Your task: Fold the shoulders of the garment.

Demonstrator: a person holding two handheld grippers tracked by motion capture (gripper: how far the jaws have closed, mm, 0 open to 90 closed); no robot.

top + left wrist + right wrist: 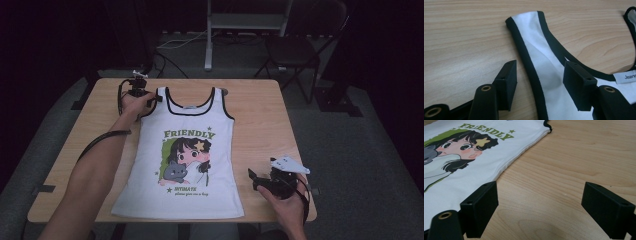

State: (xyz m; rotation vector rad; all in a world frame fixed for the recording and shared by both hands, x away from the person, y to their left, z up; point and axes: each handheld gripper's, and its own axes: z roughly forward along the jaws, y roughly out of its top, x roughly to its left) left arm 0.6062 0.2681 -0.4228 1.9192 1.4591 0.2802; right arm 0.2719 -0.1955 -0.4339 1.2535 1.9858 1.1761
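- A white tank top (pixel 185 150) with black trim lies flat, face up, along the middle of the desk (pixel 260 115); its hem reaches the near edge, its straps point toward the far edge.
- The left gripper (pixel 150 98) sits near the far left corner; its jaws are spread to either side of the top's left strap (pixel 529 47), not yet pinching it; a label (pixel 626 77) shows at the neckline.
- The right gripper (pixel 254 179) hovers over bare wood near the near right corner, just beside the top's side seam; its jaws are spread wide, holding nothing.
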